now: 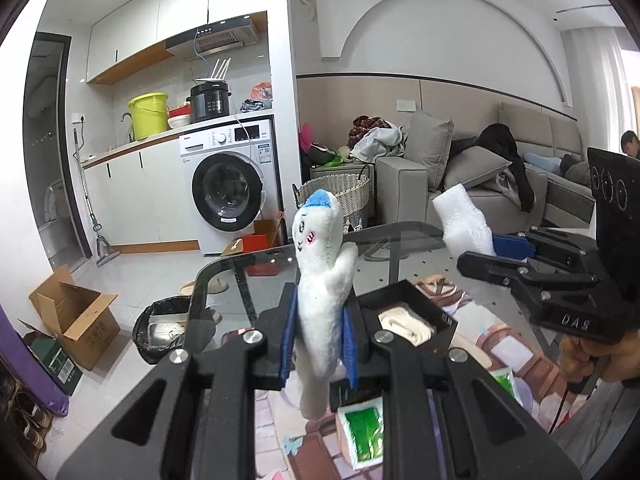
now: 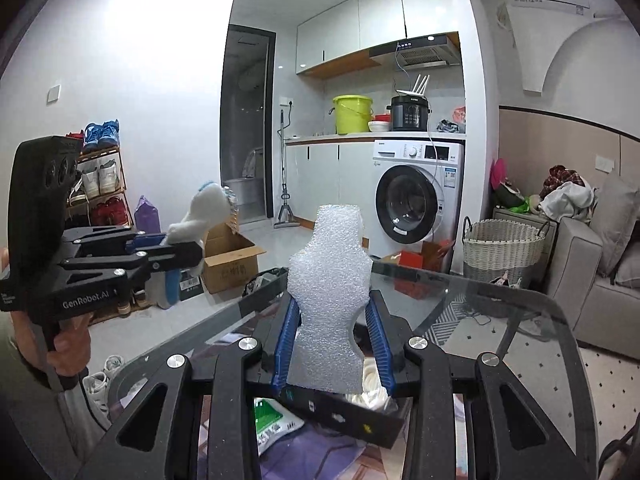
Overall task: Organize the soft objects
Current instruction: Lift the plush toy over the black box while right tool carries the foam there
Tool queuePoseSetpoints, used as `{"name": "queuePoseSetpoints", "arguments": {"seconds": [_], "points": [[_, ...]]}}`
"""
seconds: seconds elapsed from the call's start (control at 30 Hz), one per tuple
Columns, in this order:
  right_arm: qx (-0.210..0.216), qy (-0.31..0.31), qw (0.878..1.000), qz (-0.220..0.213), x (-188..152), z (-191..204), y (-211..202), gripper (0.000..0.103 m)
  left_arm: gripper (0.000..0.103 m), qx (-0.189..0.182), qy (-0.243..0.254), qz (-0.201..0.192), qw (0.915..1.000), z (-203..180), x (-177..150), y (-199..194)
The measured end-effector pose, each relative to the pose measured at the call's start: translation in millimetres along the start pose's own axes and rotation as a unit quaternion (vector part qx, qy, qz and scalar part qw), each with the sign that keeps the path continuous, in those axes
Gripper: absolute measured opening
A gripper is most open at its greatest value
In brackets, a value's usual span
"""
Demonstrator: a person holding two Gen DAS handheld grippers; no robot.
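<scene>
My left gripper point(image 1: 320, 320) is shut on a white plush toy point(image 1: 320, 276) with a blue cap and a drawn face, held upright above the glass table point(image 1: 240, 280). In the right wrist view that gripper point(image 2: 168, 246) and the plush toy point(image 2: 206, 210) show at the left. My right gripper point(image 2: 334, 340) is shut on a white foam piece point(image 2: 330, 300) with a waisted outline, also upright. The left wrist view shows the right gripper point(image 1: 490, 250) and foam piece point(image 1: 464, 220) at the right. Below both lies a black tray point(image 1: 424, 304) holding a cream cloth point(image 1: 406, 324).
Green-and-white packets point(image 1: 362, 432) lie on a patterned mat point(image 1: 500, 344) on the table. Beyond the glass table edge point(image 2: 480, 284) stand a wicker basket point(image 2: 502, 250), a washing machine point(image 2: 416, 200), a grey sofa point(image 1: 480, 184), a cardboard box point(image 1: 76, 316) and a black bin point(image 1: 166, 330). A hand point(image 2: 68, 340) grips the left handle.
</scene>
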State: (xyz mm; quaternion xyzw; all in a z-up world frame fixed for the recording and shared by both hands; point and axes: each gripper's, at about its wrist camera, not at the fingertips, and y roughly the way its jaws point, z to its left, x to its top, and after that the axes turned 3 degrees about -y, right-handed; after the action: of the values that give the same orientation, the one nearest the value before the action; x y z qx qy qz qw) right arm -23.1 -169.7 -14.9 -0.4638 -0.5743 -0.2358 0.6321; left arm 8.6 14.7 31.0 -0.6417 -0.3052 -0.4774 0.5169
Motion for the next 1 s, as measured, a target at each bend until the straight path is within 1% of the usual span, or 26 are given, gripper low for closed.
{"name": "queuePoseSetpoints", "arguments": {"seconds": [0.13,0.37,0.5,0.63,0.77,1.0], "points": [[-0.003,-0.002,1.0,-0.01,14.5,3.9,7.4,0.035,0.019,-0.001,-0.007,-0.004,1.0,-5.0,12.1,12.8],[-0.015,0.007,0.999,-0.027,39.4,-8.4,20.4,0.035,0.019,0.0,-0.027,-0.009,0.9996,-7.5,33.8,39.3],[-0.025,0.008,0.999,-0.038,50.8,-14.6,27.1,0.035,0.019,-0.002,-0.051,-0.012,0.9986,-2.3,44.3,50.0],[-0.033,0.012,0.999,-0.04,56.2,-20.3,35.8,0.035,0.019,-0.003,-0.07,-0.018,0.9974,3.3,52.9,57.3],[-0.037,0.02,0.998,-0.041,59.8,-25.3,38.5,0.035,0.019,-0.01,-0.09,-0.014,0.9958,7.8,54.6,61.8],[-0.043,0.022,0.998,-0.04,57.7,-26.6,35.8,0.035,0.019,-0.005,-0.075,-0.005,0.9972,1.7,51.0,66.7]]}}
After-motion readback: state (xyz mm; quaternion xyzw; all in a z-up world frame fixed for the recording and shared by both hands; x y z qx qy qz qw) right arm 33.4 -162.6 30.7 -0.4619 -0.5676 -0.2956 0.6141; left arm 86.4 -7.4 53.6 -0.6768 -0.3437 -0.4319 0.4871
